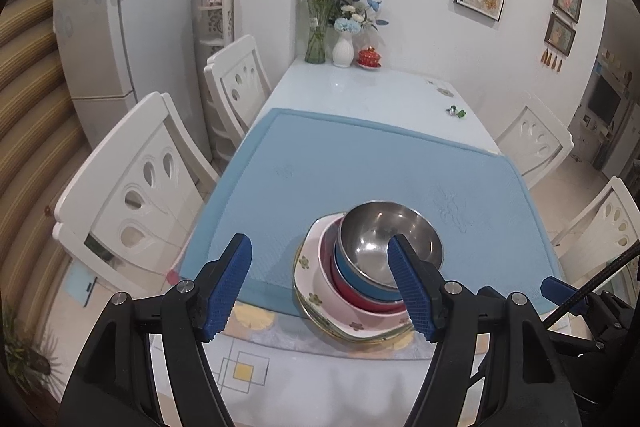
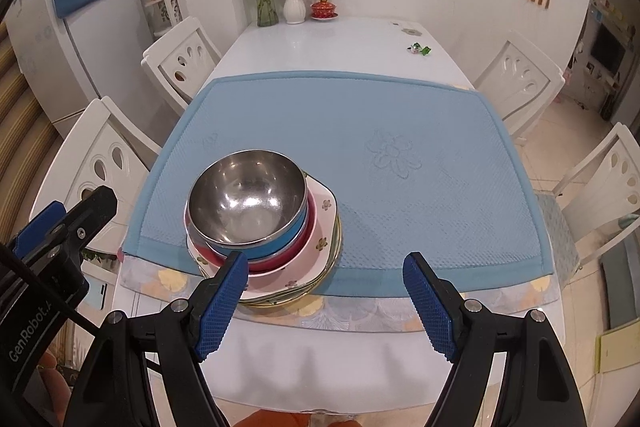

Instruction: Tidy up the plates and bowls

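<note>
A steel bowl (image 1: 390,235) (image 2: 248,197) tops a stack: under it a blue bowl (image 2: 280,239), a red bowl (image 2: 298,253), then a pink flowered square plate (image 2: 322,223) (image 1: 316,259) on gold-rimmed plates. The stack stands at the near edge of a blue mat (image 1: 360,163) (image 2: 360,131). My left gripper (image 1: 320,253) is open above the stack's left side, its right finger in front of the steel bowl, nothing between the pads. My right gripper (image 2: 326,269) is open just right of the stack, its left finger (image 2: 224,291) overlapping the plate edge in the picture.
A white table (image 2: 320,39) carries a glass vase of flowers (image 2: 266,3), a white vase (image 2: 295,7), a red lidded cup (image 2: 323,9) and a small green item (image 2: 420,49) at the far end. White chairs (image 1: 140,187) (image 2: 520,83) stand on both sides. A fridge (image 1: 100,27) is at the left.
</note>
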